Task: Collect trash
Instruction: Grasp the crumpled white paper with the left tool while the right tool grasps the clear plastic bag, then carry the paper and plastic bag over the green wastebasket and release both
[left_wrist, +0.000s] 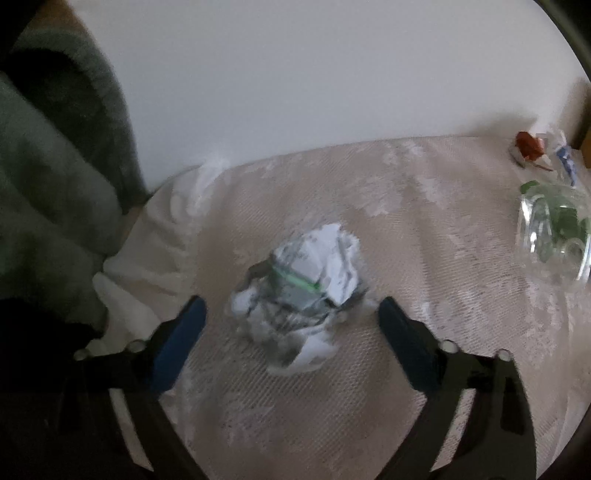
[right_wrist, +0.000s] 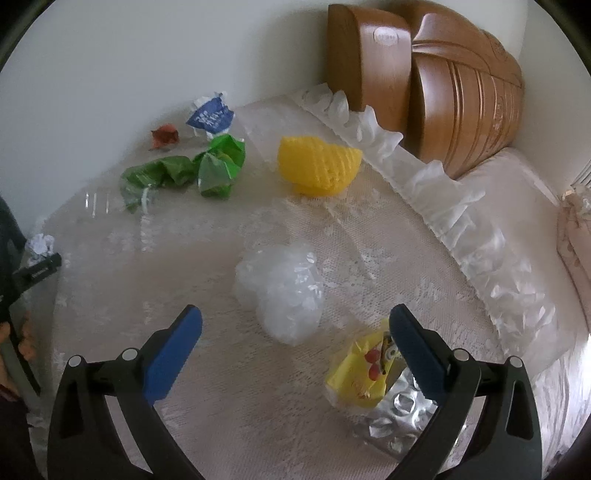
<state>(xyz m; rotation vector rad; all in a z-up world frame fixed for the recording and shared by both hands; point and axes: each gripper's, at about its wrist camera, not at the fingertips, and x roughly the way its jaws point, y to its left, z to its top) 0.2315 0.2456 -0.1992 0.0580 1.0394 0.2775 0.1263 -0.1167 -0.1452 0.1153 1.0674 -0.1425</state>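
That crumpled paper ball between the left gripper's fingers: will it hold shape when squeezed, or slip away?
The crumpled paper ball looks loosely wadded, so it will probably crush inward and give the open left gripper a soft hold. It seems light for its bulk, so a one-sided nudge could scoot it across the lace bedspread. Its irregular folds make rolling far unlikely.

You see a white paper ball (left_wrist: 301, 275) with a green stripe, yellow foam net (right_wrist: 318, 164), green wrappers (right_wrist: 184, 171), beige floral bedspread (right_wrist: 388, 258)
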